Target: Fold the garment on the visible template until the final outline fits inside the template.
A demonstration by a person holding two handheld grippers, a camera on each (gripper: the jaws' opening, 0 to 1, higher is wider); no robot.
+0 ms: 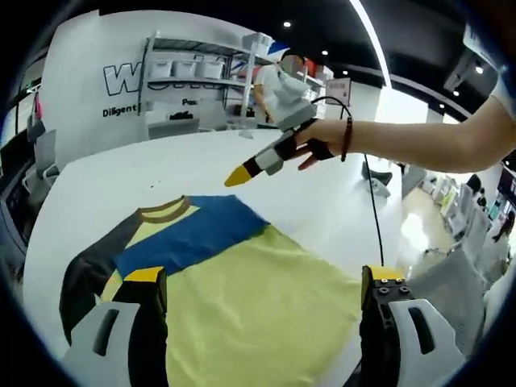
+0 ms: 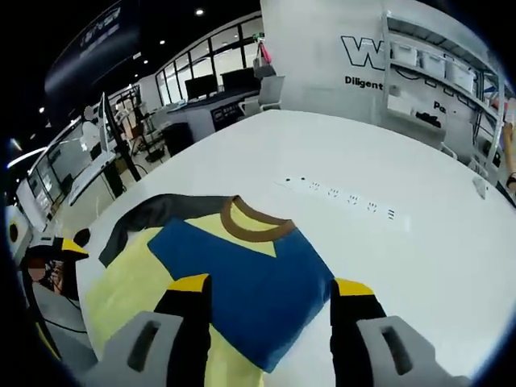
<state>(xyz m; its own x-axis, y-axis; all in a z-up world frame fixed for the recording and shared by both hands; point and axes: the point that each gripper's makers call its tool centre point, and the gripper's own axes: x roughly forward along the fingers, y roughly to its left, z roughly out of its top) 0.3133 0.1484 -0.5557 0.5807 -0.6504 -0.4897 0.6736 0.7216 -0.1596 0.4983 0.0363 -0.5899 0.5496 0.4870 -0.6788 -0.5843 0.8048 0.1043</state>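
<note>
Currently, in the left gripper view, my left gripper (image 1: 262, 278) hangs above the garment (image 1: 242, 298), a yellow shirt lying on the white table (image 1: 201, 165); its jaws stand wide apart with nothing between them. One blue sleeve (image 1: 189, 234) is already laid across the chest below the brown collar (image 1: 165, 211), while a dark sleeve (image 1: 89, 270) lies out to the side. My right gripper (image 1: 250, 171) shows further off, raised clear of the cloth, my hand (image 1: 322, 139) on it with the arm stretched out level.

Over in the right gripper view, my right gripper (image 2: 270, 294) looks down on the collar (image 2: 254, 226) and the folded blue sleeve (image 2: 250, 278), jaws spread and empty. I cannot make out any template outline. I judge the fold is partway: next I should take the dark sleeve (image 2: 153, 214) and bring it across.
</note>
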